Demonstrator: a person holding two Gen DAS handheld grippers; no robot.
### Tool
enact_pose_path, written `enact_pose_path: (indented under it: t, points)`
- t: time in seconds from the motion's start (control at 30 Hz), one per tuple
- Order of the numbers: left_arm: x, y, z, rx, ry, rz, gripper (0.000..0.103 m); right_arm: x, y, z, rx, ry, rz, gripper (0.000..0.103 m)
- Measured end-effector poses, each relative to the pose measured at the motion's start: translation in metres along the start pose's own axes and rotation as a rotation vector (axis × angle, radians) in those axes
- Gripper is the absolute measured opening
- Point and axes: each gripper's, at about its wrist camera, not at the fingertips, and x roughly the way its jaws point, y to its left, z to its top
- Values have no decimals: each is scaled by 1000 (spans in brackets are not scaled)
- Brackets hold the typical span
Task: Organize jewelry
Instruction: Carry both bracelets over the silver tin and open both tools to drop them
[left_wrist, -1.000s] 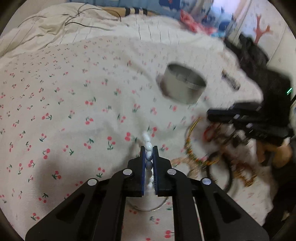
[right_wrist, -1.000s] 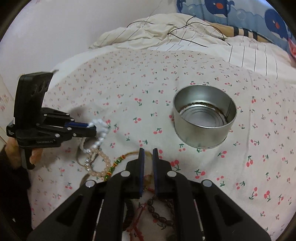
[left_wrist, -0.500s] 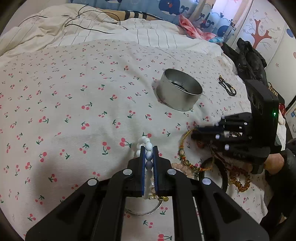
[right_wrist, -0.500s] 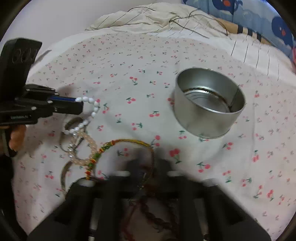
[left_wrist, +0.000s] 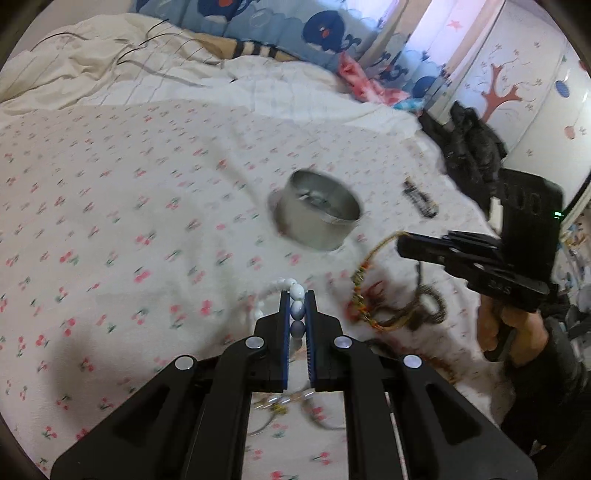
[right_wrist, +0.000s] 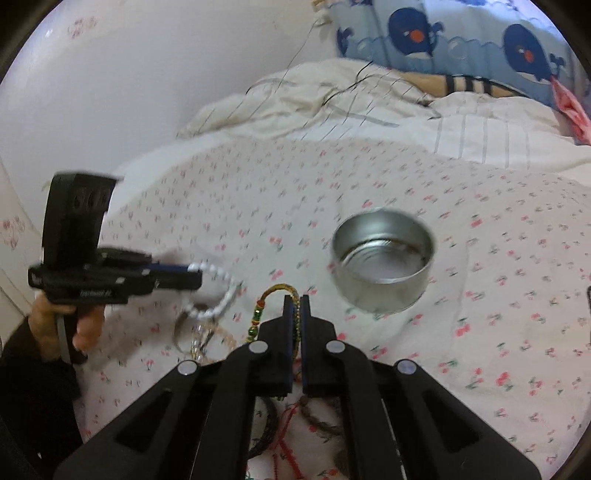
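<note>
Cherry-printed bedding (left_wrist: 110, 229) is spread over the bed, and a round metal tin (right_wrist: 384, 266) is set on it. The left tool (left_wrist: 297, 314) is clamped on a white bead bracelet (left_wrist: 295, 306), lifted clear of the sheet. The right tool (right_wrist: 296, 317) is clamped on a green-and-gold beaded bracelet (right_wrist: 275, 291), near the tin. More bracelets (left_wrist: 399, 314) are heaped on the sheet between the tools.
</note>
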Motion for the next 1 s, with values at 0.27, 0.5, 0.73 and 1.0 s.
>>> enact_pose_path:
  t: [0.27, 0.5, 0.73, 1.0]
  points:
    - [14, -37, 55, 20, -76, -88, 7, -36, -31, 37, 69, -110, -79, 4]
    - [57, -46, 97, -14, -108, -130, 7, -15, -46, 66, 83, -137, -187, 4]
    - [107, -40, 99, 5, -11, 20, 37, 43, -58, 57, 100, -28, -220, 4]
    - [73, -19, 83, -31, -49, 113, 79, 29, -57, 40, 108, -22, -257, 49]
